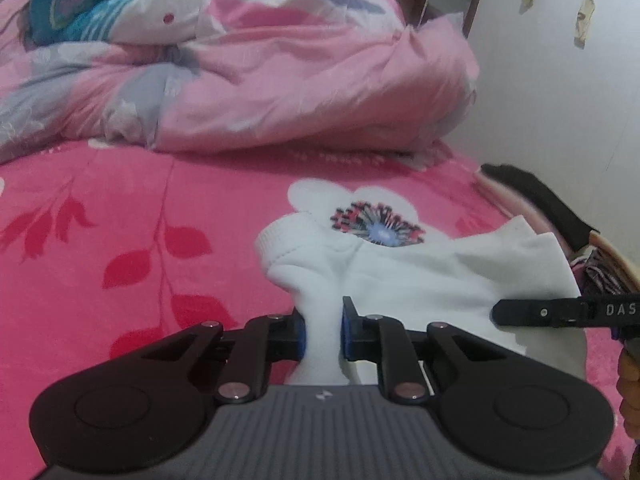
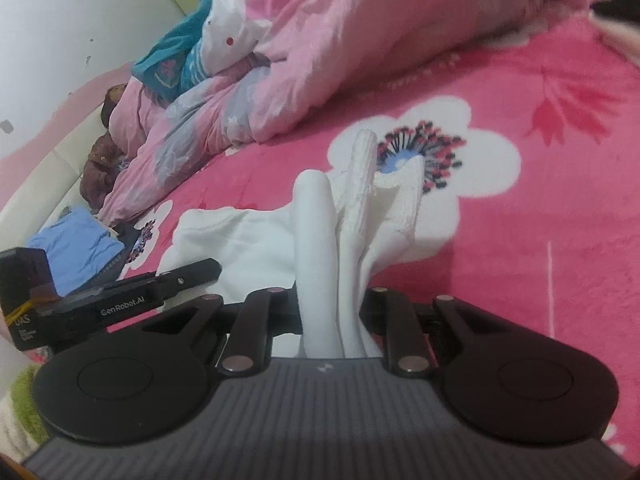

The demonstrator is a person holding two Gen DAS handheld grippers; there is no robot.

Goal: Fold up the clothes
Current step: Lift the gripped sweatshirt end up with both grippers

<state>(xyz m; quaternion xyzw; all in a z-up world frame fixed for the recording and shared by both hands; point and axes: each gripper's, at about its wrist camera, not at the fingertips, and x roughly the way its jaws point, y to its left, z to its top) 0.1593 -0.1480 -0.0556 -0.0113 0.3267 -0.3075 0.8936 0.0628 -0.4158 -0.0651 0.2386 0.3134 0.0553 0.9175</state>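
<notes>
Covering whole field ahead of both tongs: one pink floral bedspread [image 1: 140, 220]. Heaped beyond: one pink quilt [image 1: 280, 80]. Bunched between and ahead of tongs: one white garment [image 1: 420, 276]. Left gripper [image 1: 323, 330] nearly closed, blue pads pinching one fold. Right gripper [image 2: 334, 312] nearly closed, clamping several white folds; just beside left gripper.

One white garment [image 1: 420, 276], two tongs [image 1: 323, 330] [image 2: 332, 308], one quilt [image 1: 280, 80]
</notes>
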